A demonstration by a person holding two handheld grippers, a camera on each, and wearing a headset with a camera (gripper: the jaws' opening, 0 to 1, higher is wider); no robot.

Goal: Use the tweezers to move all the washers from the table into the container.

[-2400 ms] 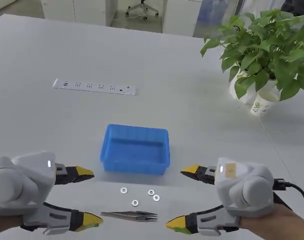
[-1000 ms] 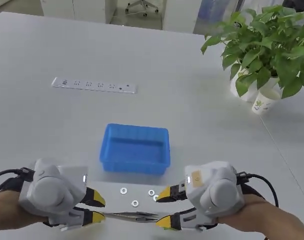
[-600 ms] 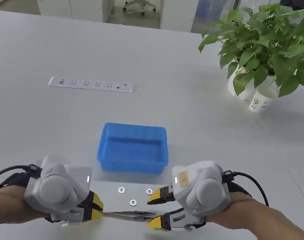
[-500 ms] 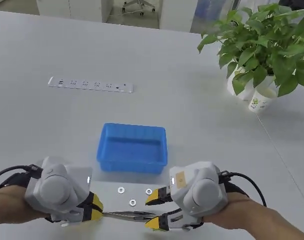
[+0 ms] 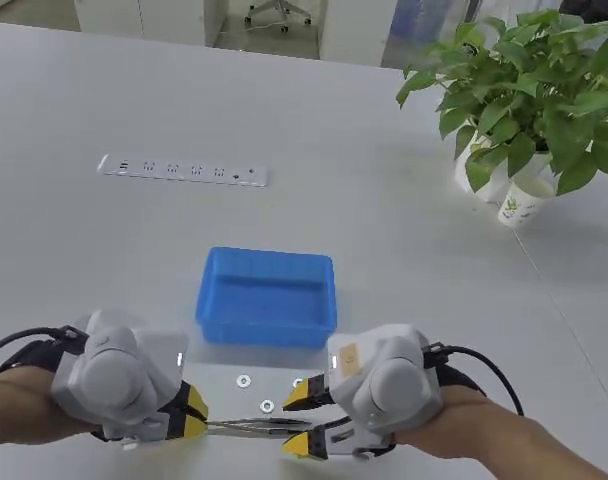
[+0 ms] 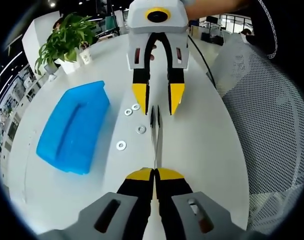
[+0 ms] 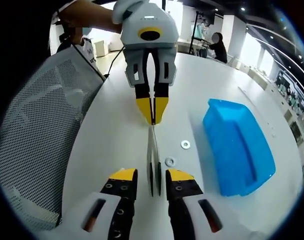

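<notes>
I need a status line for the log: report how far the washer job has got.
Done: nothing yet; the blue container looks empty. In hand: the left gripper is shut on one end of the tweezers, and the right gripper is open, with a jaw on either side of the other end. Left: all four washers lie on the table beside the tweezers.

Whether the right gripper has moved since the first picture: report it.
Yes. In the head view the right gripper moved left, from past the right edge of the blue container to in front of it, astride the tweezers.
</notes>
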